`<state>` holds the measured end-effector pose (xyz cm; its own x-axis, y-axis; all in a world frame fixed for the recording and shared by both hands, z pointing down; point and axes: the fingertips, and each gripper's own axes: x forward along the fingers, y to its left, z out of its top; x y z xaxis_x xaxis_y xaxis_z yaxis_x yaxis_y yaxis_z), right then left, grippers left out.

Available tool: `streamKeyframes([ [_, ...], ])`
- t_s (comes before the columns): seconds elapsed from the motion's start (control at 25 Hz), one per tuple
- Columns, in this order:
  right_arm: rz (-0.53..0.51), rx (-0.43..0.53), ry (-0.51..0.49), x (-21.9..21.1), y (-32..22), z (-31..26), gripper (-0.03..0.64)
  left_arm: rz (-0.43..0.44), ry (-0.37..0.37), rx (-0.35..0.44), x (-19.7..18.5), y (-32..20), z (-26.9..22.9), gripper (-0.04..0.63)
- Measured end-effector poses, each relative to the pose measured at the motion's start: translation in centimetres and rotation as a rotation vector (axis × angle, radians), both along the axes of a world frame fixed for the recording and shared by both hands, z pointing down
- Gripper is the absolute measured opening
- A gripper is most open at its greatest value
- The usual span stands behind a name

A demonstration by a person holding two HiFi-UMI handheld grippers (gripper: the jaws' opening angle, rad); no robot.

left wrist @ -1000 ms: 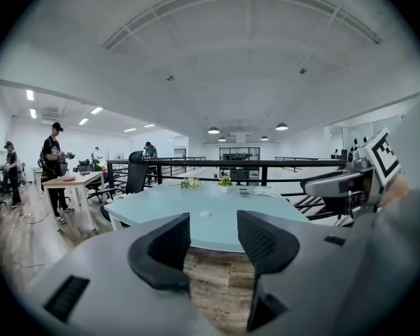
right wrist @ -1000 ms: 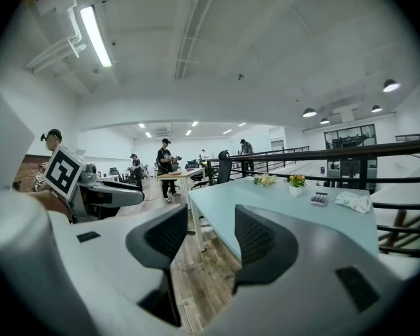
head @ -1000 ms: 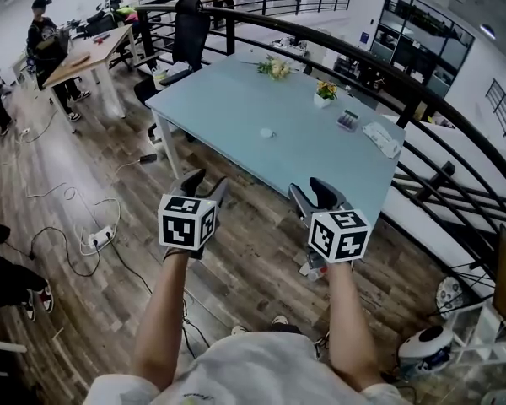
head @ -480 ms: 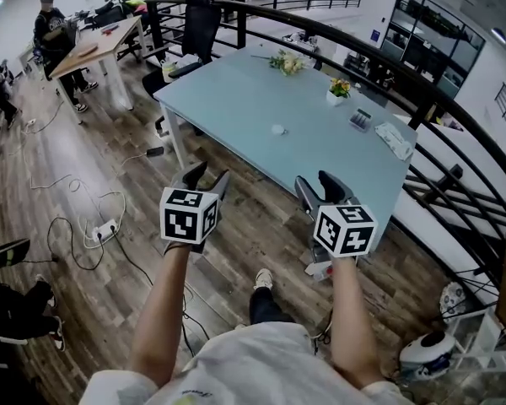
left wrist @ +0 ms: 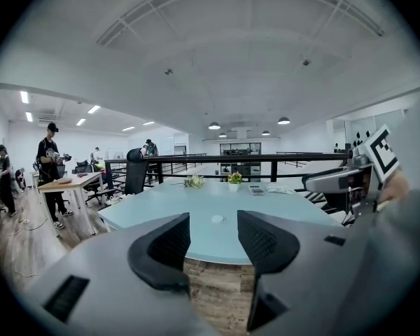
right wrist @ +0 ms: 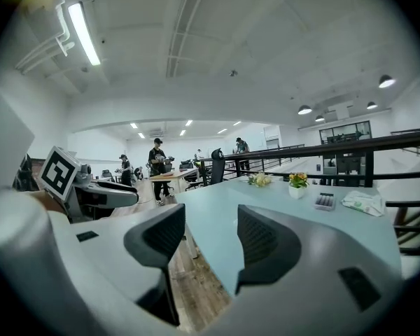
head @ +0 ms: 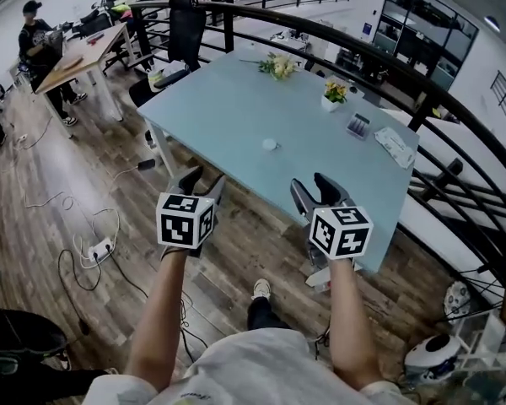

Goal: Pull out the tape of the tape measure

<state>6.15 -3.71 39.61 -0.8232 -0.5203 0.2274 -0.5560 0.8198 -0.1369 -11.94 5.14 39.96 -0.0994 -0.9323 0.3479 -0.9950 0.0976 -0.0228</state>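
Both tongs are held up in front of me over the wood floor (head: 93, 167), short of the near edge of the tabletop (head: 228, 108). The left tongs (head: 204, 182) have their jaws apart with nothing between them. In the left gripper view the left tongs (left wrist: 213, 240) frame only the tabletop (left wrist: 161, 205) and a strip of floorboards under its edge. The right tongs (head: 313, 190) stand wide apart as well. They have just been opening, and they are empty. In the right gripper view the right tongs (right wrist: 210, 240) show me only the near corner of the tabletop (right wrist: 266, 194) and the floor below it.

The tape measure (head: 270, 144) is a small pale round thing, too small for me to make out any detail. It lies alone near the middle of the pale blue tabletop, well apart from both tongs, and nothing touches it. In the left gripper view the tape measure (left wrist: 218, 219) shows in line with the gap between the jaws, farther off on the surface.

Toward the far side lie a bunch of flowers (head: 277, 67) and a small flower pot (head: 332, 96). A calculator (head: 357, 126) and a flat packet (head: 396, 143) sit near the right end. A black chair (head: 185, 25) stands at the far left end, and a dark railing (head: 363, 53) curves behind the tabletop. A person (head: 35, 36) stands at a wooden desk (head: 80, 57) far to the left. Cables (head: 84, 234) trail across the floor on my left.
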Motion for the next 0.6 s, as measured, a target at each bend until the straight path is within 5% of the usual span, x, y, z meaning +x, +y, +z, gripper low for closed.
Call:
streamKeyframes([
  [0.6,0.080,-0.010,0.005,-2.6,-15.1,-1.1,0.218,0.064,-0.001,-0.004,-3.5,-16.1,-1.3,0.212],
])
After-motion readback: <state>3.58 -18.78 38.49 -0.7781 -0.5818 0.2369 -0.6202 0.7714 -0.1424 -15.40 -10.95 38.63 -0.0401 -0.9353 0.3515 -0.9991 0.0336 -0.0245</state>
